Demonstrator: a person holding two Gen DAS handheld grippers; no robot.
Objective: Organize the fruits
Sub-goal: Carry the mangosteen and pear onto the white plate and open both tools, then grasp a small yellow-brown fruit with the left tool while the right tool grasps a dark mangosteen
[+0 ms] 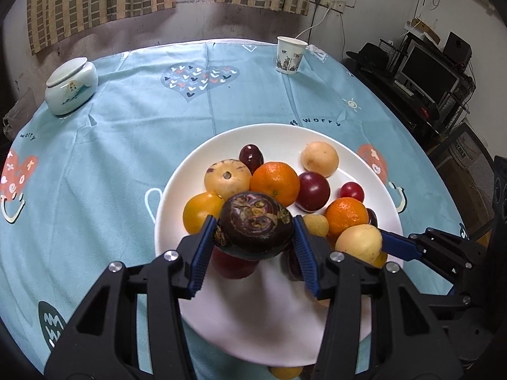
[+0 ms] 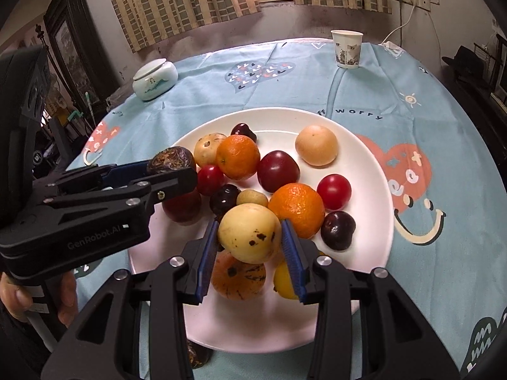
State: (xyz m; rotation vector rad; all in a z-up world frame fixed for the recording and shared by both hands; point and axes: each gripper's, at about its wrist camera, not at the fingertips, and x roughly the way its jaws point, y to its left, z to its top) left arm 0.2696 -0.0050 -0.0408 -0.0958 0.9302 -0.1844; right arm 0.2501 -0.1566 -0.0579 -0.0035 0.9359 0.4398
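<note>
A white plate [image 1: 177, 190] [image 2: 364, 145] holds several fruits: oranges [image 1: 275, 183] [image 2: 298, 209], dark red plums [image 1: 313, 191] [image 2: 278, 171], pale yellow fruits [image 1: 320, 158] [image 2: 316, 145]. My left gripper [image 1: 253, 237] [image 2: 171, 171] is shut on a dark purple mangosteen [image 1: 256, 224] [image 2: 171, 160], held above the plate's left side. My right gripper [image 2: 250, 243] [image 1: 385, 245] is shut on a pale yellow fruit with dark spots [image 2: 248, 232] [image 1: 359, 242], held above the plate's near side.
A white lidded ceramic jar [image 1: 70, 86] [image 2: 154, 79] stands at the far left of the blue tablecloth [image 1: 126, 158], a paper cup [image 1: 290, 55] [image 2: 347, 49] at the far right. A dark fruit [image 2: 196, 353] and a yellow one [image 1: 285, 372] lie off the plate's near edge.
</note>
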